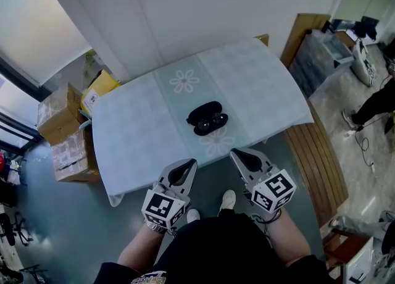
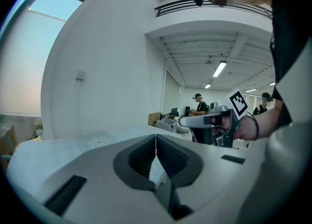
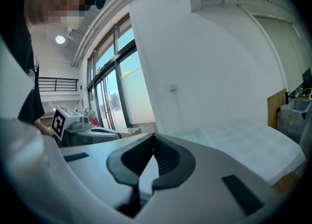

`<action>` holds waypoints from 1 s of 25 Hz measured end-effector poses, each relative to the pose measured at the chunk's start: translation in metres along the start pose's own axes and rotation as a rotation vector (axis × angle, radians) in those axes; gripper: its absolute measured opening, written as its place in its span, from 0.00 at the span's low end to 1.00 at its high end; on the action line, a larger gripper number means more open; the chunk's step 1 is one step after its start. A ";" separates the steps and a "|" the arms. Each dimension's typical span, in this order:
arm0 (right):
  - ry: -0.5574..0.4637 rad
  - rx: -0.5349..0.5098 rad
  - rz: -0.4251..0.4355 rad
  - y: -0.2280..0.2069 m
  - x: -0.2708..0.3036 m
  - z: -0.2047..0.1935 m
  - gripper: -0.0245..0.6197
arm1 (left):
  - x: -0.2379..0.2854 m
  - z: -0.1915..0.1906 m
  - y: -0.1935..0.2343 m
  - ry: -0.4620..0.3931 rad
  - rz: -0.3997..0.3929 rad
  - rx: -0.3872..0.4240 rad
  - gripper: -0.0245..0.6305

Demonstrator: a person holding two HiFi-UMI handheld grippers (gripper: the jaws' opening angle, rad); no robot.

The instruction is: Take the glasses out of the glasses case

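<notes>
A black glasses case (image 1: 203, 112) lies open in the middle of the table (image 1: 136, 128), and dark glasses (image 1: 210, 123) rest in its near half. My left gripper (image 1: 183, 168) hangs below the table's front edge, left of the case, shut and empty. My right gripper (image 1: 243, 157) hangs at the same edge, right of the case, also shut and empty. Both sit well short of the case. In the left gripper view the jaws (image 2: 156, 142) meet tip to tip; the right gripper view shows its tips (image 3: 154, 140) touching too.
A pale blue-green cloth with flower prints (image 1: 184, 81) covers the table. Cardboard boxes (image 1: 62, 131) are stacked on the floor at the left. A wooden bench (image 1: 316, 165) stands to the right. A white wall runs behind the table. A person's legs (image 1: 370, 107) show at far right.
</notes>
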State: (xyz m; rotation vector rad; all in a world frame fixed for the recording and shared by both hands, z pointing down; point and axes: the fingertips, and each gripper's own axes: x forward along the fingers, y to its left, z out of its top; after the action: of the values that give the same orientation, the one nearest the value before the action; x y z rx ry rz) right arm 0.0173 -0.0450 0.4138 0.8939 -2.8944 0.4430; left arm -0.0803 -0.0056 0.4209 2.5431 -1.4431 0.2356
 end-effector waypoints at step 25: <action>0.044 0.080 0.152 -0.093 0.017 -0.002 0.07 | 0.102 -0.001 0.015 0.104 0.159 -0.003 0.08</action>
State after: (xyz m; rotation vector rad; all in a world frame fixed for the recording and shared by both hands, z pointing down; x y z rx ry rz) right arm 0.0554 -0.1270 0.4413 0.6674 -2.9342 0.5863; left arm -0.0410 -0.0970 0.4478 2.3767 -1.6048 0.3849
